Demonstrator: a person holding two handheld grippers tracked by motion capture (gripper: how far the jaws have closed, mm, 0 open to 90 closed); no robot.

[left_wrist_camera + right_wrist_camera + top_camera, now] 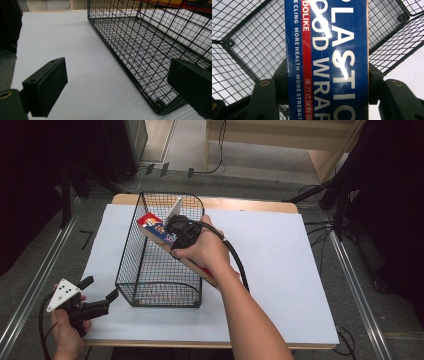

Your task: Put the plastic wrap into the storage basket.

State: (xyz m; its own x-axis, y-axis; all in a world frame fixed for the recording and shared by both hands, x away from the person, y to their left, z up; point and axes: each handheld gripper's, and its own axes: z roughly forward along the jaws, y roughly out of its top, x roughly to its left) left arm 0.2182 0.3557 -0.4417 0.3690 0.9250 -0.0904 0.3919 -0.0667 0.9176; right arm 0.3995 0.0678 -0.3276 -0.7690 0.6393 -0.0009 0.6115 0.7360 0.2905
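The right hand-held gripper (327,95) clamps a blue plastic wrap box (327,50) above the wire basket (150,270). The left hand-held gripper (100,290) waits beside the basket with its jaws spread wide.

Black wire-mesh basket (150,270), blue and red plastic-wrap box (327,60) with white lettering, white tabletop (280,270)

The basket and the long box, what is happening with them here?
A person works at a table with a gripper in each hand. The right gripper is shut on a long plastic wrap box and holds it tilted over the wire basket, one end above the basket. The left gripper is open beside the basket's near corner, holding nothing.
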